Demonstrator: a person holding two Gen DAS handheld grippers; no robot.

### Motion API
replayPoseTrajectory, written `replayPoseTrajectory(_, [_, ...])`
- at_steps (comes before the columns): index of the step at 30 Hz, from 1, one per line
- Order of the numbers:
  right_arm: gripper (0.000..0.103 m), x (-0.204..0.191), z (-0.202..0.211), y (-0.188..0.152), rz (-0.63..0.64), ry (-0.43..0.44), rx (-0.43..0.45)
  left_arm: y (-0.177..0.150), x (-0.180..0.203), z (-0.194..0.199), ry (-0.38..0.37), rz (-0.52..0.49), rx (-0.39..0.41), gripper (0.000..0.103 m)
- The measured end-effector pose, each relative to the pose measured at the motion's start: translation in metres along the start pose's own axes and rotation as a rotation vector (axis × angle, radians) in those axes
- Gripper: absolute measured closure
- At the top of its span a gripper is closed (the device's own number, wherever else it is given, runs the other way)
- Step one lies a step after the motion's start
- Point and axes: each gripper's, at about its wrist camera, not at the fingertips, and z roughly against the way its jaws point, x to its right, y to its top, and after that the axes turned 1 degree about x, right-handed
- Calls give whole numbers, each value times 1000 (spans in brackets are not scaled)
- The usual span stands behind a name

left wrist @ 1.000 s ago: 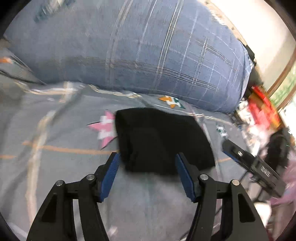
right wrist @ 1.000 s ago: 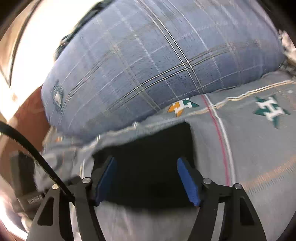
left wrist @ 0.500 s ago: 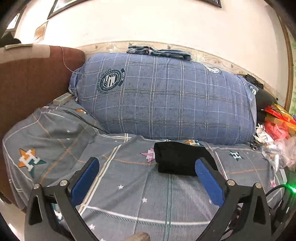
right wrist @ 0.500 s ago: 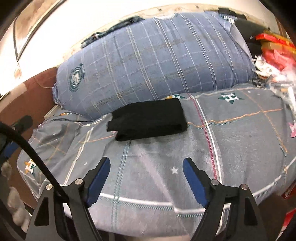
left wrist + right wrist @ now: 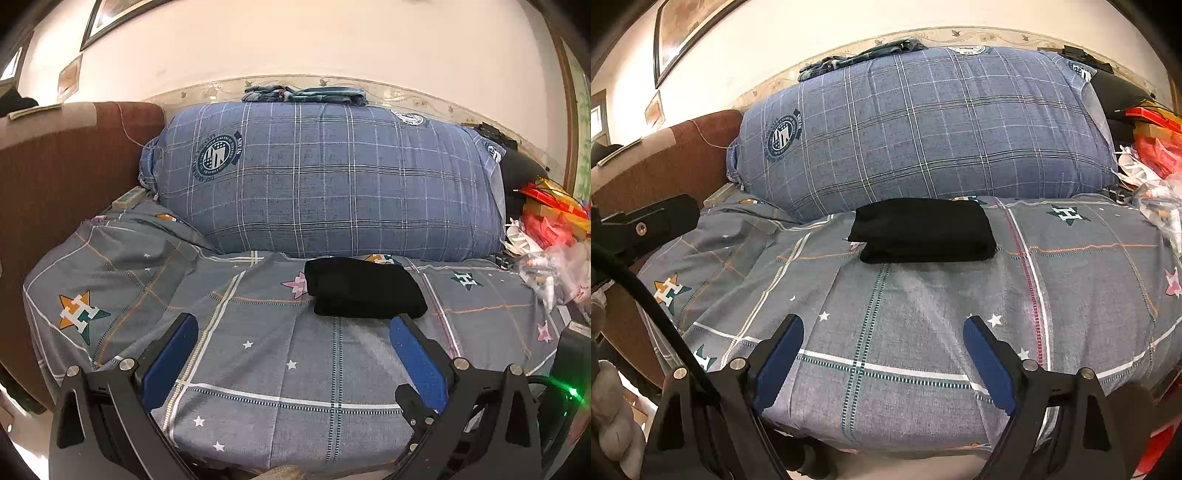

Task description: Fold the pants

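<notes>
Toward the back edge of the bed [image 5: 258, 373], just in front of a large blue plaid bolster [image 5: 332, 177], the black pants [image 5: 364, 291] lie folded into a compact, squared bundle on the grey star-print sheet [image 5: 923, 325]. Both grippers have pulled well back from the garment within the last second: 1 second ago each camera sat close over the dark cloth with its blue pads either side of it; now the whole bed, the brown headboard [image 5: 55, 177] at its left end and the clutter of red packaging [image 5: 546, 218] at its right end are in view.

The left gripper [image 5: 293, 341] hangs above the front edge of the bed with its fingers spread wide and nothing between them. The right gripper [image 5: 882, 341] matches it, fingers apart and empty, with the pants [image 5: 923, 230] well clear ahead of it. Neither tool touches the fabric.

The bundle keeps the shape it showed half a second ago, its layers stacked and its edges roughly aligned, with only a slight overhang of the top layer at the left. Judged from that, the fold appears complete and the withdrawal looks like the closing move of the task, with little or nothing left to do.
</notes>
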Motion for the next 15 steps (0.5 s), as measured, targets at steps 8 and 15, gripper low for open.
replayPoseTrajectory(8, [10,10,-1,-4,-12,-60,-16,-4,8,-5,2,-15,-38,0])
replayPoseTrajectory(15, [10,15,1,-7,-22,-76,-21,-11,16,-8,-19,-46,-70,0])
